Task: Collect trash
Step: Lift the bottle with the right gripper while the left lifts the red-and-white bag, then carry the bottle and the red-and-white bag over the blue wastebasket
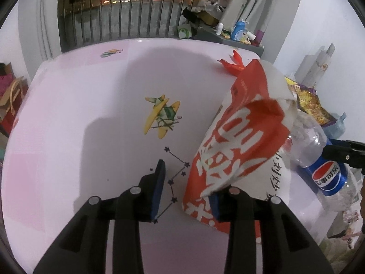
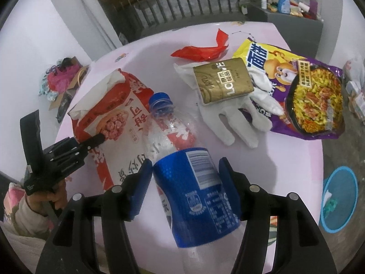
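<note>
**Trash on worktop: bottle and snack bag in hand**

Bottle (image 2: pixel 194 182): empty clear plastic, blue label, capped; light, slick, crushable. It lies at the near edge of the worktop (image 2: pixel 285 164); best taken across the labelled middle. Right tool (image 2: pixel 186 182) stands fairly wide, its pads against both label sides.

Snack bag (image 1: pixel 239 141): thin, floppy, crinkly; leans beside the bottle. Left tool (image 1: pixel 187 191) is partly open, one pad under the bag's lower edge, no pinch.

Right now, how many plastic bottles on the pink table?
1. The Pepsi bottle lies between the right gripper's fingers, beside the red-and-white snack bag. Others may be hidden behind that bag.
</note>
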Demonstrator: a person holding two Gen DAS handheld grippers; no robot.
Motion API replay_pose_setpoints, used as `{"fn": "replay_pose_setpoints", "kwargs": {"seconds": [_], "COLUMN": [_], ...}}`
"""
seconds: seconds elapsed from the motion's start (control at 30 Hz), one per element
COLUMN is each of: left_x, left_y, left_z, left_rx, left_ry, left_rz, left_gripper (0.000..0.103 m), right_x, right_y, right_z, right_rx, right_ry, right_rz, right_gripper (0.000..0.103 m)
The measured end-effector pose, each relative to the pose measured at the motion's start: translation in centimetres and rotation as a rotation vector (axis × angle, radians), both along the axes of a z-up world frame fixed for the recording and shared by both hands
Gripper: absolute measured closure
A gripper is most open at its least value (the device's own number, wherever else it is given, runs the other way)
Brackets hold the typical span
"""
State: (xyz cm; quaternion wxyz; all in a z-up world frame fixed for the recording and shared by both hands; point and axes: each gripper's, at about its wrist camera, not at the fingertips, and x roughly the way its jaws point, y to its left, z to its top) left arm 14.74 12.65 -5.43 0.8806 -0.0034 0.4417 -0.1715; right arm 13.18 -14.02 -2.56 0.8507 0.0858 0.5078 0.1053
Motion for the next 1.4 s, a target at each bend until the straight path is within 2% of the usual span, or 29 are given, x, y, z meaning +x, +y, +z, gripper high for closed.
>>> {"fn": "replay_pose_setpoints", "kwargs": {"seconds": [0.07, 0.2, 0.37, 0.8, 0.87, 1.17, 1.4], "left_x": [0.1, -0.1, -0.3, -0.6, -0.7, -1.6, -2.9], "left_y": [-0.2, -0.9, -1.0, -1.8, -1.8, -1.9, -1.1], "left_z": [0.0, -0.1, 0.0, 0.6, 0.7, 2.0, 4.6], "left_rx": [0.007, 0.028, 0.042, 0.067, 0.069, 0.065, 0.049], "left_ry": [-0.004, -0.017, -0.036, -0.058, -0.060, -0.081, -0.134], "left_rz": [-0.003, -0.033, -0.048, -0.050, -0.049, -0.054, -0.035], "left_gripper": [0.070, 0.083, 0.088, 0.091, 0.092, 0.096, 0.098], "right_x": [0.2, 0.8, 1.3, 2.7, 2.7, 1.7, 0.2], "right_y": [0.0, -0.1, 0.2, 1.7, 1.9, 1.7, 0.5], "right_z": [-0.2, -0.6, -0.7, -1.7, -1.9, -1.5, -0.4], "right_rx": [0.011, 0.051, 0.072, 0.040, 0.029, 0.065, 0.107], "right_ry": [0.005, 0.020, 0.034, 0.096, 0.103, 0.073, 0.024], "right_rz": [0.005, 0.014, 0.031, 0.124, 0.136, 0.127, 0.117], "right_gripper": [0.044, 0.044, 0.044, 0.042, 0.046, 0.047, 0.047]}}
